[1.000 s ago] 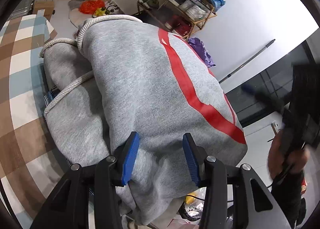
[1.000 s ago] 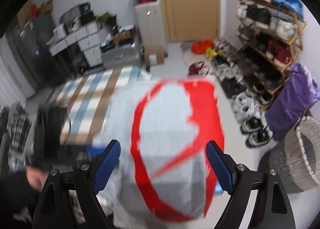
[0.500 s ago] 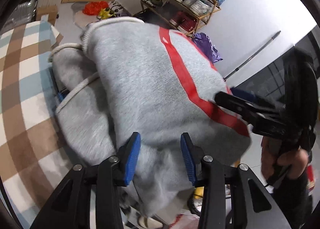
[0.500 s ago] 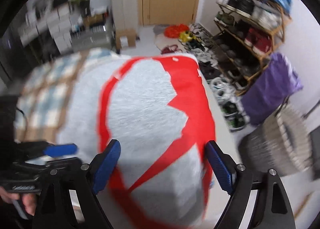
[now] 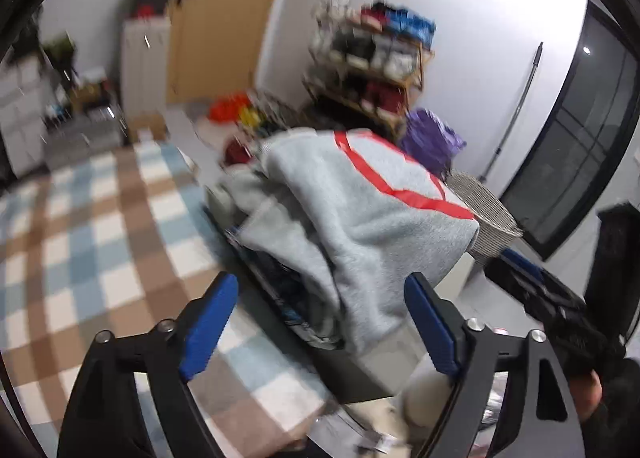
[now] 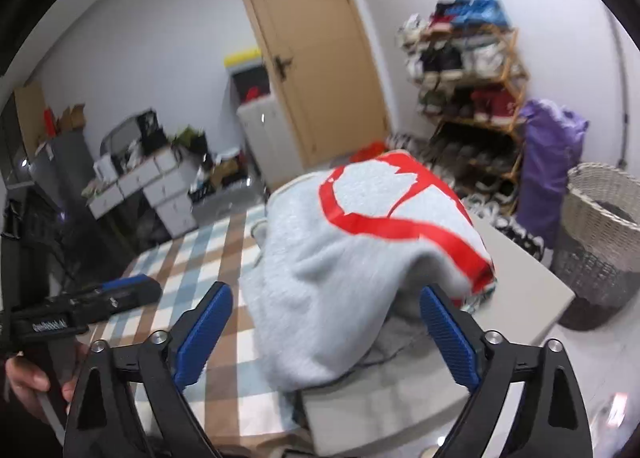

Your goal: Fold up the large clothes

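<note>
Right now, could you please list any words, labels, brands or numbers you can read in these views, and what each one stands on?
White lettering on the side of the left claw, in the right-hand view: too blurred to read.
Red design on the grey sweatshirt: a shape only, no letters.
Boxes on the shoe rack: too blurred to read.
Nothing else carries readable text.
</note>
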{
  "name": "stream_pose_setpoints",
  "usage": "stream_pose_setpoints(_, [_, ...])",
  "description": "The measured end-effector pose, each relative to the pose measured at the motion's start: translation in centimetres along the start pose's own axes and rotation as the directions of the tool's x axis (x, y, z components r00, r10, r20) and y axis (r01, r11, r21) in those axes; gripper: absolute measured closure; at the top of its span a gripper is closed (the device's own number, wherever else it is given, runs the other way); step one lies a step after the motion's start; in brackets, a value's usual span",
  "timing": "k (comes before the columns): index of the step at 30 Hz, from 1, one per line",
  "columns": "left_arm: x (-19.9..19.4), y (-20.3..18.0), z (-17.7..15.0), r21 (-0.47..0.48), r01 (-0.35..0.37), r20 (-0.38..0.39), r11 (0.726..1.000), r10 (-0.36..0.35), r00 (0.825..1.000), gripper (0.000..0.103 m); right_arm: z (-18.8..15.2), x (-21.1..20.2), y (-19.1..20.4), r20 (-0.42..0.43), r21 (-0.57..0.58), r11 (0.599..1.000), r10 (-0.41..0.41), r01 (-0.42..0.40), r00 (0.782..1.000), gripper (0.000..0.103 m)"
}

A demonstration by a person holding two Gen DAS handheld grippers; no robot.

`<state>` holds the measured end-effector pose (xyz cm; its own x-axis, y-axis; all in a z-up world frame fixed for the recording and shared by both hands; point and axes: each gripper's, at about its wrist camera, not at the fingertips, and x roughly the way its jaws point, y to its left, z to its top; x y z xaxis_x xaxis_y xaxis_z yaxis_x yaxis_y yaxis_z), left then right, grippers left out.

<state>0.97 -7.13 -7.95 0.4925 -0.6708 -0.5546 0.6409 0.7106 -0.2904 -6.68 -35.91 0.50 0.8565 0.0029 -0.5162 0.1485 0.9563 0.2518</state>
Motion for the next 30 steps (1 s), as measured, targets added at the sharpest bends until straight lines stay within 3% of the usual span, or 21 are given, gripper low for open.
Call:
stream_pose_setpoints(2, [-2.1, -0.6, -1.0, 0.019, -0.019, 0.072, 1.0, 0.017, 0.997, 0.02, -1.6, -2.3, 1.3, 0.078, -0.005, 0.999, -0.045, 0.046, 0.996, 0.0])
stream_pose_setpoints(5, [-3.8, -1.1, -1.9, 0.048, 0.018, 0.118, 0.999, -0.023, 0.993, 0.02, -3.3, -5.5, 3.0, 0.184, -0.023, 0.994, -0.1, 0.106, 0.978, 0.0])
stream_pose_setpoints(8, [-5.5, -1.5, -3.1, 0.054, 0.026, 0.164, 0.998, -0.034, 0.986, 0.019, -4.6, -8.2, 4.7, 0.23, -0.035, 0.992, -0.111, 0.122, 0.967, 0.0])
stream_pose_setpoints(12, [-7.2, -1.8, -4.6, 0.048, -0.017, 0.216, 0.999, 0.006, 0.976, 0.019, -6.0, -11.3, 5.8, 0.304, -0.02, 0.987, -0.148, 0.162, 0.941, 0.0])
stream_pose_setpoints(16, [-7.9, -2.9, -5.4, 0.083, -0.086, 0.248, 0.993, 0.063, 0.967, 0.019, -7.2, -12.7, 6.3, 0.312, 0.007, 0.987, -0.156, 0.162, 0.937, 0.0])
stream_pose_setpoints(21, [-7.9, -4.3, -6.1, 0.117, -0.073, 0.257, 0.99, 0.041, 0.966, 0.019, -7.9, -13.6, 6.1, 0.323, 0.029, 0.988, -0.152, 0.151, 0.934, 0.0])
stream_pose_setpoints(25, [-7.0, -5.5, -6.6, 0.146, -0.088, 0.237, 0.985, 0.051, 0.97, 0.019, -8.2, -13.4, 5.9, 0.285, 0.037, 0.99, -0.141, 0.136, 0.948, 0.0])
stream_pose_setpoints(30, [-6.2, -6.0, -6.8, 0.145, -0.098, 0.233, 0.985, 0.062, 0.97, 0.019, -8.8, -13.6, 5.0, 0.297, 0.075, 0.986, -0.163, 0.147, 0.941, 0.0])
